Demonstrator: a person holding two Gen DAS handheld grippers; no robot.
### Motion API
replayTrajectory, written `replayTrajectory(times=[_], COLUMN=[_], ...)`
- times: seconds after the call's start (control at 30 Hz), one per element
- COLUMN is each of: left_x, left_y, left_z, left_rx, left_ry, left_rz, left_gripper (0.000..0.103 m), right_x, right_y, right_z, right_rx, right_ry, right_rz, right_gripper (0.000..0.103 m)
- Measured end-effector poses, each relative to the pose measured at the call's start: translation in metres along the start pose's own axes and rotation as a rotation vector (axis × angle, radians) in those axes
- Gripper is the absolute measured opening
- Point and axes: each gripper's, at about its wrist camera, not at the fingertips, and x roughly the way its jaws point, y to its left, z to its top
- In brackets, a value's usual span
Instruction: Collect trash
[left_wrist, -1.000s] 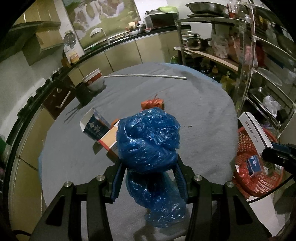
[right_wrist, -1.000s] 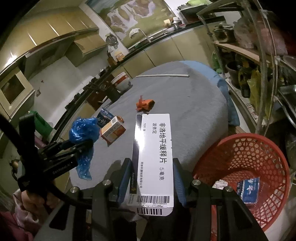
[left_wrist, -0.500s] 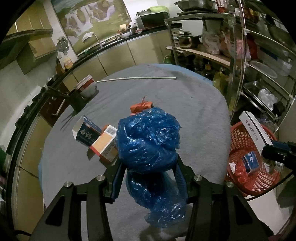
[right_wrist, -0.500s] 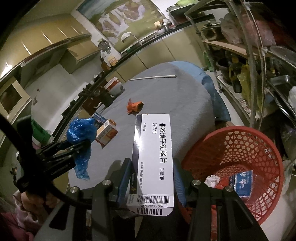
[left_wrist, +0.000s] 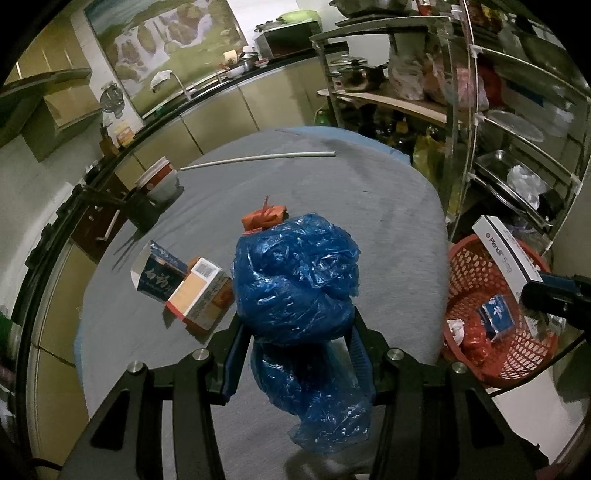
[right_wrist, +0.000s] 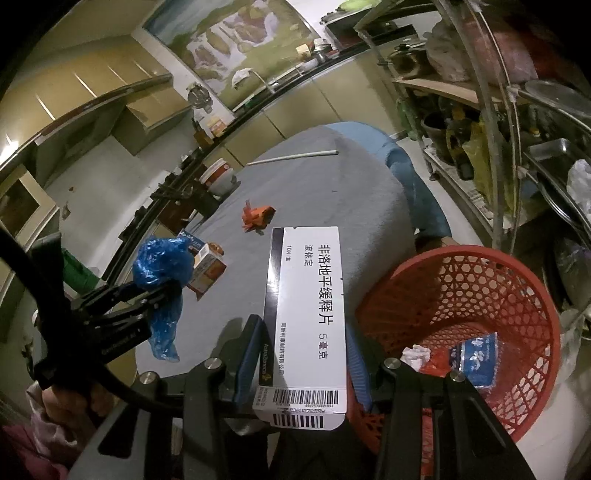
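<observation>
Since the earlier frames, both grippers have been carried toward the red basket (right_wrist: 458, 325), which now fills more of the right wrist view, while the loads have not shifted in the jaws. The white medicine box (right_wrist: 308, 314) is gripped near its barcode end by the right gripper (right_wrist: 303, 365), with the jaws clenched on its long sides; the free end is held level, over the basket's table-side rim. For a clean drop, the box is best carried further over the basket's open middle before the jaws are released, since a release at the rim could tip it onto the floor. A blue packet (right_wrist: 474, 354) and crumpled paper (right_wrist: 415, 356) already lie inside the basket. The blue plastic bag (left_wrist: 295, 280) is clamped by the left gripper (left_wrist: 295, 350), jaws closed on its bunched middle, with a loose tail hanging below; it is held above the grey table (left_wrist: 369, 206), on the side away from the basket. The tail is judged liable to snag the basket rim, so a high approach is advised. Two small cartons (left_wrist: 184, 284) and an orange scrap (left_wrist: 264, 218) are left on the table, further from the basket than the bag. The right gripper is pitched slightly downward toward the basket; the left gripper is held roughly level and pointed across the table.
</observation>
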Motion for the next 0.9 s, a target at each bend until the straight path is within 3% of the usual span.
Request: replayTrajectory(times=[0.9], left_x=[-0.001], left_y=[-0.036], left_z=[0.012], left_rx=[0.104], left_ry=[-0.017], left_rz=[-0.023], left_gripper=[0.052], right_x=[-0.016], right_y=[-0.025], right_z=[-0.003], right_rx=[0.063], right_ry=[-0.032], right_rz=[-0.019], right_gripper=[0.047])
